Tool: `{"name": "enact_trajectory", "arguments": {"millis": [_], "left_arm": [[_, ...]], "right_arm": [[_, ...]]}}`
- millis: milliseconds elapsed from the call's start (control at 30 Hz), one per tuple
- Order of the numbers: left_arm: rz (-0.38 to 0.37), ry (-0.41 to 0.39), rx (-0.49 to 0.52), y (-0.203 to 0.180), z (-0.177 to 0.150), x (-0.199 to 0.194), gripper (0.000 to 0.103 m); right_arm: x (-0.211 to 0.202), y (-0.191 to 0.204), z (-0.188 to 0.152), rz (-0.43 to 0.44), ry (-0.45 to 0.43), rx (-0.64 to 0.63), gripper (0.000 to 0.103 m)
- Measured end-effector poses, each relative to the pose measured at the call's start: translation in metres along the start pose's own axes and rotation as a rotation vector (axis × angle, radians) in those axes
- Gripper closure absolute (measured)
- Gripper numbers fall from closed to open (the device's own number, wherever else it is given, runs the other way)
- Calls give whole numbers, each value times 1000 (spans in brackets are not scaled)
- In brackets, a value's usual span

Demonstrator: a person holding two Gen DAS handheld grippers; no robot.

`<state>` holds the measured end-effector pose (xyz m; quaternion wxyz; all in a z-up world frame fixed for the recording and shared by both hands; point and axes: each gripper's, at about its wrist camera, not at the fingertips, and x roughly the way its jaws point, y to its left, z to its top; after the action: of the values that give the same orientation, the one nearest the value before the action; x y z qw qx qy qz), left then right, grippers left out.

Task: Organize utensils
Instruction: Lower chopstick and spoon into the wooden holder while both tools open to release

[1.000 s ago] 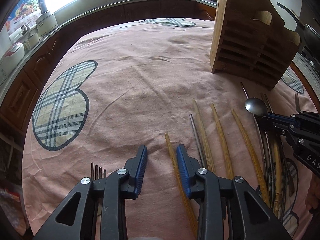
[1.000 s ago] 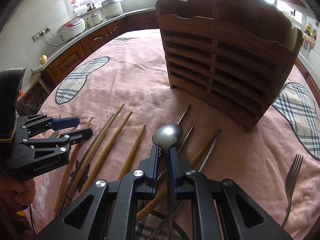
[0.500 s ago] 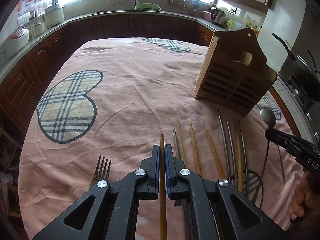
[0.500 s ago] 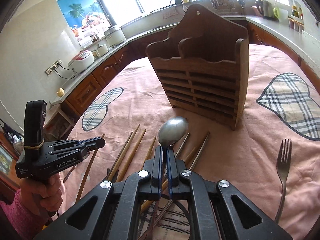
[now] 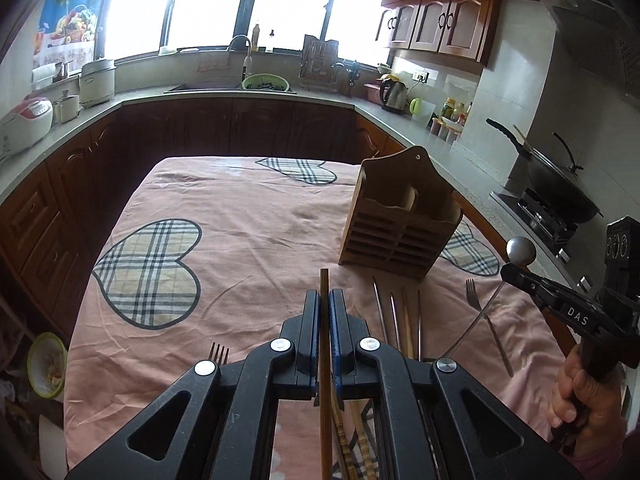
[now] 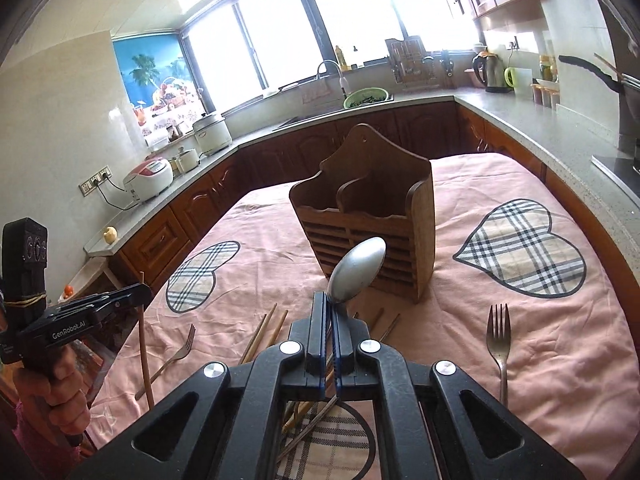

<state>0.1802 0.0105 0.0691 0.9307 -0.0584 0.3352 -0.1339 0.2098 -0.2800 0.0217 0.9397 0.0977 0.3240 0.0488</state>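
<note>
My left gripper (image 5: 324, 294) is shut on a wooden chopstick (image 5: 324, 280) and holds it above the table; it also shows at the left of the right wrist view (image 6: 140, 292). My right gripper (image 6: 330, 298) is shut on a metal spoon (image 6: 357, 270), bowl up; it also shows at the right of the left wrist view (image 5: 510, 270). The wooden utensil holder (image 6: 368, 220) stands upright ahead of both grippers, also in the left wrist view (image 5: 400, 228). More chopsticks (image 5: 400, 316) lie on the pink cloth below.
Forks lie on the cloth: one at the right (image 6: 498, 340), one at the left (image 6: 176, 354), one under my left gripper (image 5: 219, 354). The pink tablecloth (image 6: 520, 332) has plaid hearts. Kitchen counters (image 5: 224, 94) ring the table; a wok (image 5: 560, 192) is at the right.
My left gripper shut on the chopstick and lifted it. My right gripper rose higher with the spoon. Both now sit well above the table.
</note>
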Motion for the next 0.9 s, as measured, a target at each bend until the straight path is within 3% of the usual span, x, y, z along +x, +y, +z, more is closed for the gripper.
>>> {"name": "enact_trajectory", "arguments": {"millis": [367,900], "left_arm": [[-18,-121,-41,4,10,-34,100],[-57,-250,-38,0,71,-17,100]], "right_arm": [[-24,6,19,-39,-94,-22,101],[-23,-3,63,-133,-214,-44,101]]}}
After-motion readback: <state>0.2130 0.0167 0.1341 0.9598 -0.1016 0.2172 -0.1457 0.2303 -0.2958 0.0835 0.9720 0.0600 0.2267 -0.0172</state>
